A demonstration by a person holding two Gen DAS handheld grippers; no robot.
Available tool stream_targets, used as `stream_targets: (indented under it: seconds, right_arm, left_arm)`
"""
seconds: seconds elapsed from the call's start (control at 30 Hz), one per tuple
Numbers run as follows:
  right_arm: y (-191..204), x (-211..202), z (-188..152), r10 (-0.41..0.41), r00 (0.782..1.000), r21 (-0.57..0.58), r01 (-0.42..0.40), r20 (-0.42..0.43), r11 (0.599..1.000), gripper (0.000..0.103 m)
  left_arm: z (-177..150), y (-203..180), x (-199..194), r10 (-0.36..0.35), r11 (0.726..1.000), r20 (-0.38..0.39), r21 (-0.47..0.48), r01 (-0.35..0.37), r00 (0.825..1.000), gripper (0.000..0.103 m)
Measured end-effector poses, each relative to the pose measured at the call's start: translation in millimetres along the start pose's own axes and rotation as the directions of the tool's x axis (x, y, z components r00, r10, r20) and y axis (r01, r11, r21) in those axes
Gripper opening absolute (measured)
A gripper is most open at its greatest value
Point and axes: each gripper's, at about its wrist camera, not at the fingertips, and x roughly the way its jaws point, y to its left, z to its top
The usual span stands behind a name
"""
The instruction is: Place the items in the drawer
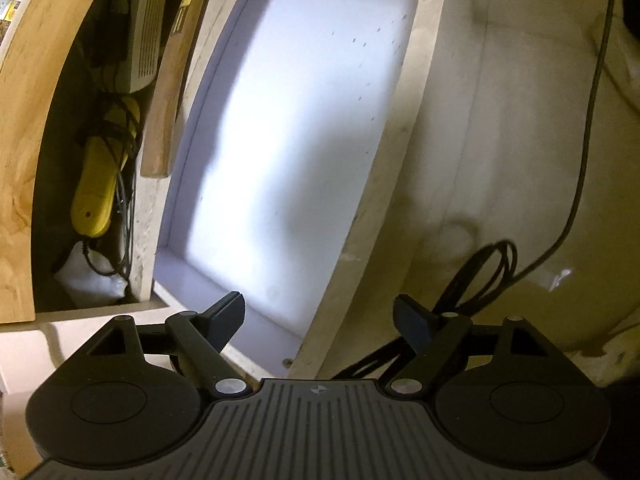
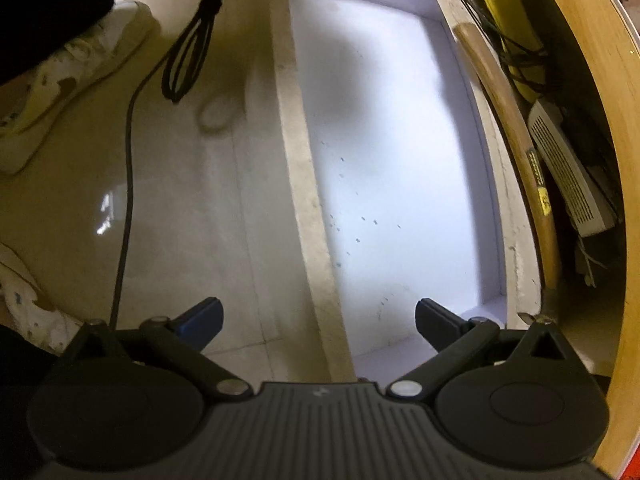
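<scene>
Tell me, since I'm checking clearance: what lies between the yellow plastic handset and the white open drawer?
A wooden hammer handle lies between yellow plastic handset and white open drawer, in both wrist views.

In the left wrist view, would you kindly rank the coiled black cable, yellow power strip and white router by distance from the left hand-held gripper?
1. Coiled black cable: floor, right of the left hand-held gripper.
2. Yellow power strip: left compartment.
3. White router: farthest, upper left.
</scene>
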Motion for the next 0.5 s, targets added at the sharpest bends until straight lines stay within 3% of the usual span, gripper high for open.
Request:
stream_targets:
  seconds: [0.37,0.5]
  right_arm:
    - [-1,-12,2,0.018,0.997,0.014,-0.019,0.077,1.000,0.103]
    - [-7,-18,4,0.029,0.993,0.069,-0.038,0.114,0.997,0.103]
  left_arm:
    - [3,-4,-3,-0.042,0.999,0.074,-0.015,0.043,0.996,0.082]
    - [3,-3,-2,-0.044,0.997,0.097,-0.055,0.050,0.994,0.082]
